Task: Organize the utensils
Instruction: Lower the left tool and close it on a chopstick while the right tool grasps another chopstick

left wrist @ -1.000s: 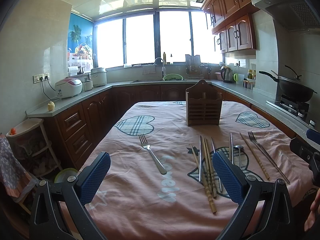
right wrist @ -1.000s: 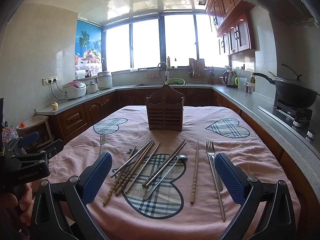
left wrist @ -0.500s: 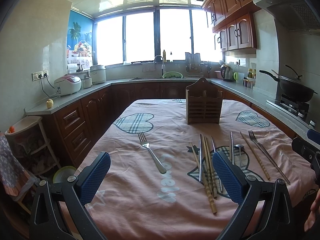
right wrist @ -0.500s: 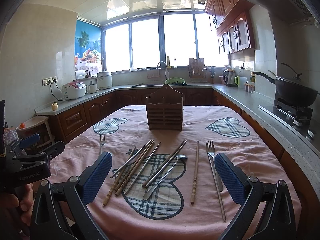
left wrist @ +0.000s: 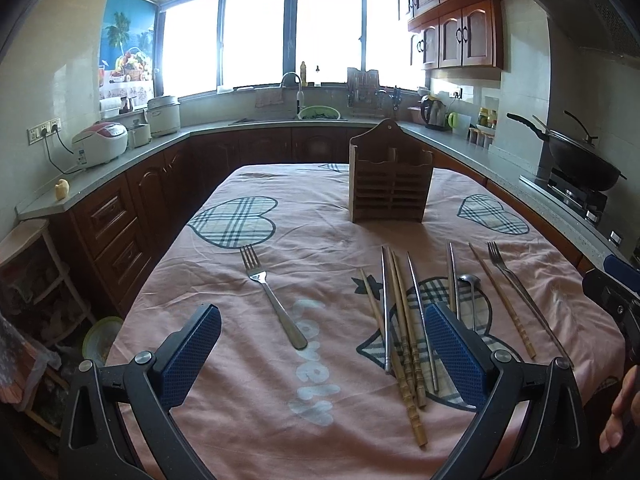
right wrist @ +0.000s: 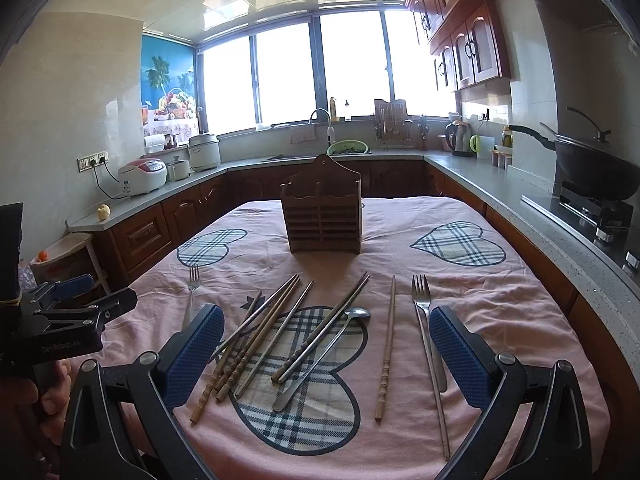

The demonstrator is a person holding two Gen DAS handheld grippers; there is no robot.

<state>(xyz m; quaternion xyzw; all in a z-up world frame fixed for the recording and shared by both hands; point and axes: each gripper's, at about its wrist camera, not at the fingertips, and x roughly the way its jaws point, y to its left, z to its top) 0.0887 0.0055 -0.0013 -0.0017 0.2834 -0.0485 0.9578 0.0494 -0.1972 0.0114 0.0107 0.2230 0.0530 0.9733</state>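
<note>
Left wrist view: the left gripper hovers with its blue-padded fingers spread wide and empty above the near edge of the pink heart-patterned tablecloth. A short steel fork lies alone between the pads, farther off. A bundle of wooden and metal chopsticks lies to its right. The slatted wooden utensil holder stands upright at the far middle of the table.

Right wrist view: the right gripper is likewise spread and holds nothing. Below it lie the chopsticks, a steel spoon, a lone wooden chopstick and a long steel fork.

Nothing seems sorted yet, so this is likely the first approach. The next move calls for lowering onto one utensil, pinching its handle, and carrying it to the holder.
</note>
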